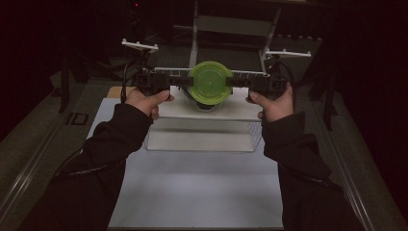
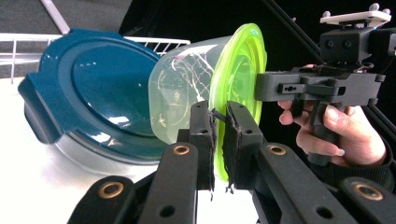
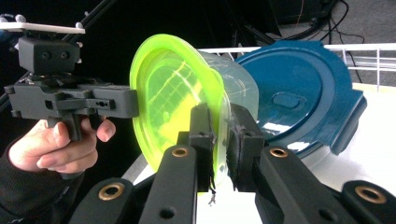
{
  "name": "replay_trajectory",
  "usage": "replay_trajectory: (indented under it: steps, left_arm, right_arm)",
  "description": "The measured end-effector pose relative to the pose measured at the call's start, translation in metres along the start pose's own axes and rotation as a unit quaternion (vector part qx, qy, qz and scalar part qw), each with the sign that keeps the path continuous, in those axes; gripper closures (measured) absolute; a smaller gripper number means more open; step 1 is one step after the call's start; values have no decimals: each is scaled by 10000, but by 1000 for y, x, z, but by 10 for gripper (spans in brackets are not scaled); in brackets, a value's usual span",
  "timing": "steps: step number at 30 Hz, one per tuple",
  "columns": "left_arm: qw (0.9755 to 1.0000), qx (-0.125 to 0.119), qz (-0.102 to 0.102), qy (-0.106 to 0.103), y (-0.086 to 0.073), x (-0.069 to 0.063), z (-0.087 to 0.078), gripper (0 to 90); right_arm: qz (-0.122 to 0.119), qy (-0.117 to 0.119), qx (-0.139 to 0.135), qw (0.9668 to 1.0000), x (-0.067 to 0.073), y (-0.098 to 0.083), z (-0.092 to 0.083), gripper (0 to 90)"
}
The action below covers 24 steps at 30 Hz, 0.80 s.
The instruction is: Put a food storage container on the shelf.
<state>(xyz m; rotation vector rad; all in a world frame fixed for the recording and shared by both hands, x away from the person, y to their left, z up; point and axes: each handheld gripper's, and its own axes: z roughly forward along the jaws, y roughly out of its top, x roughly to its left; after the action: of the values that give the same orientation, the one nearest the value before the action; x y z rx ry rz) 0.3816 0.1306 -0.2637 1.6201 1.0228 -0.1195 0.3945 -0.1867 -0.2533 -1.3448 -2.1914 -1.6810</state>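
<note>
— Tub (image 1: 210,84) first: where is it?

— Held up off the white worktop (image 1: 202,192), between the two hands, just in front of a white wire rack (image 1: 163,71); in the gripper views a dark blue lid (image 2: 88,93) sits right behind it.

— And the grippers?

— Left gripper (image 1: 177,82) comes in from the left, its jaws nearly together, clamped on the green lid's (image 2: 238,74) rim; right gripper (image 1: 239,82) does the same from the opposite side; in each gripper view the thin green edge is pinched between the black pads (image 2: 233,140), with no gap to spare.

— Any writing or brand?

— None that I can read; the light is dim.

— How does the tub look?

— Clear, rounded plastic body, lying on its side in the gripper views, with bright reflections across it; its lid is round, translucent lime green, with a raised ring inside the rim; from the high view the lid faces the camera.
</note>
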Motion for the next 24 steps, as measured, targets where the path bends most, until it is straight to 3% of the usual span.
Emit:
replay_trajectory:
  steps: [4, 13, 24]
  left_arm:
    - [9999, 39, -133, -17, 3, 6, 3, 809]
    - [9998, 8, -184, 76, 12, 10, 8, 807]
    - [9988, -246, -270, 331, 21, 22, 21, 745]
  right_arm:
    - [56, -12, 36, 10000, -3, 4, 3, 812]
    - [141, -111, 36, 9998, -8, 14, 9, 810]
    - [358, -223, -41, 9991, -15, 27, 18, 789]
